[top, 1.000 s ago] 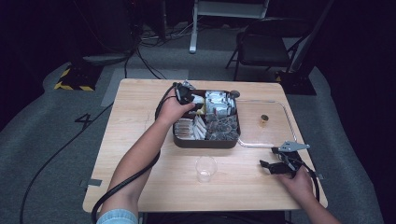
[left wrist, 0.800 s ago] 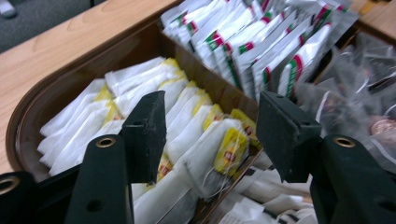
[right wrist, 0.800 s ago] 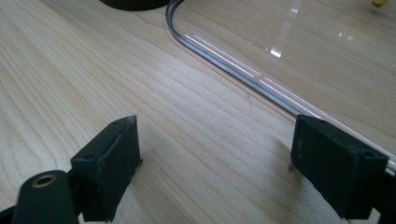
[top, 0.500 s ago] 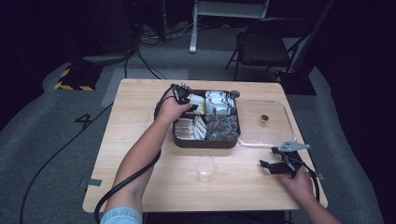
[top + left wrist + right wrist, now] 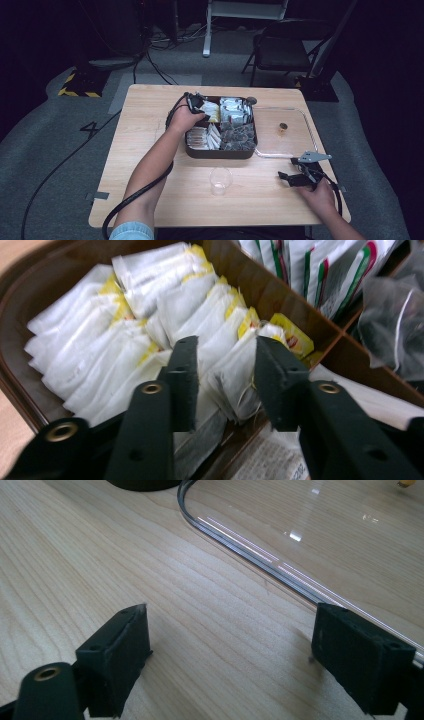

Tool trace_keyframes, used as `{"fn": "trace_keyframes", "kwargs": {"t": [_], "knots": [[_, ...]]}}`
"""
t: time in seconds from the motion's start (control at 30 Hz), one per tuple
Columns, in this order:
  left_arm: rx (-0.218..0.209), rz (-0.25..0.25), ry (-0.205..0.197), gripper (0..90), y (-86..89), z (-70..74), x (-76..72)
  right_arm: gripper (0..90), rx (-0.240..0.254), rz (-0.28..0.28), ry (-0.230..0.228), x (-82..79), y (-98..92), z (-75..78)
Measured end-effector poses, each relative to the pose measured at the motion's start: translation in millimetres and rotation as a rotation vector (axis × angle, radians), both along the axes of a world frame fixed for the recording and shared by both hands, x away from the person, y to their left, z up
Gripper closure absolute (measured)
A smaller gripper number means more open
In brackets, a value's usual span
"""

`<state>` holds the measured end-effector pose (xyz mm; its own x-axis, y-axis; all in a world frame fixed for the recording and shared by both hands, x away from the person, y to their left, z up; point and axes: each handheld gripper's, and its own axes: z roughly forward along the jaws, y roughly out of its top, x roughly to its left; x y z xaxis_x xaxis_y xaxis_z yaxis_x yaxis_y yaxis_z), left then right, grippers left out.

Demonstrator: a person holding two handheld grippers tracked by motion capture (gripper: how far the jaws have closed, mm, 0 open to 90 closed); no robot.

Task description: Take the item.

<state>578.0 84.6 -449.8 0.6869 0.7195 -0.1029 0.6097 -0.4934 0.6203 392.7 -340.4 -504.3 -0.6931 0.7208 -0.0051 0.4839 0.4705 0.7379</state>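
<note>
A dark brown tray (image 5: 220, 153) with several compartments sits mid-table. My left gripper (image 5: 199, 106) reaches into its back-left compartment, which holds white tea bags with yellow tags (image 5: 95, 335). In the left gripper view the left gripper (image 5: 225, 365) is open, its jaws pushed down among the bags with a couple of bags (image 5: 235, 375) standing between them. My right gripper (image 5: 283, 176) rests low over the table at the front right, open, its jaws wide apart over bare wood (image 5: 230, 645) beside a clear lid's edge (image 5: 260, 555).
A clear lid (image 5: 295, 142) lies right of the tray with a small brown object (image 5: 283, 126) on it. A clear plastic cup (image 5: 220, 180) stands in front of the tray. Other compartments hold packets (image 5: 320, 270) and dark pouches (image 5: 390, 325). A chair (image 5: 285, 50) stands beyond the table.
My left gripper has shifted slightly left and lower within the tray's back-left compartment. The right gripper has stayed where it was.
</note>
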Motion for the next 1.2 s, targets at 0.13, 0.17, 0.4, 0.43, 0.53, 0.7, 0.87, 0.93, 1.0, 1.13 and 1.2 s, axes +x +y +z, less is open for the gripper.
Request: {"fn": "trace_keyframes", "kwargs": {"t": [0.13,0.17,0.4,0.43,0.53,0.7,0.87,0.93,1.0,1.13,1.2], "knots": [[-0.001,-0.010,0.013,68.9,-0.2,-0.6,-0.3,15.7,0.000,0.000,0.000,0.0,0.0,0.0],[0.001,-0.014,0.015,70.0,-0.5,-1.1,-0.7,15.7,0.000,0.000,0.000,0.0,0.0,0.0],[-0.014,-0.038,0.017,79.5,-2.4,-0.8,-2.5,15.7,0.000,0.000,0.000,0.0,0.0,0.0],[-0.006,-0.045,0.016,81.8,-2.9,-0.7,-2.8,15.7,0.000,0.000,0.000,0.0,0.0,0.0],[0.007,-0.058,0.006,87.3,-4.0,-1.2,-3.8,15.7,0.000,0.000,0.000,0.0,0.0,0.0],[-0.011,-0.070,-0.017,88.8,-2.8,-1.1,-4.7,15.7,0.000,0.000,0.000,0.0,0.0,0.0],[-0.051,-0.071,-0.039,89.1,1.5,7.0,-6.5,15.7,0.000,0.000,0.000,0.0,0.0,0.0],[-0.059,-0.069,-0.048,89.2,2.9,11.6,-7.7,15.7,0.000,0.000,0.000,0.0,0.0,0.0],[-0.071,-0.065,-0.060,89.2,4.5,16.7,-9.3,15.7,0.000,0.000,0.000,0.0,0.0,0.0],[-0.091,-0.058,-0.078,89.2,9.4,26.6,-12.0,15.8,-0.001,0.000,-0.001,-0.2,0.1,0.0],[-0.103,-0.052,-0.082,89.2,11.5,31.0,-14.4,15.8,-0.001,0.000,-0.001,-0.2,0.1,0.0]]}}
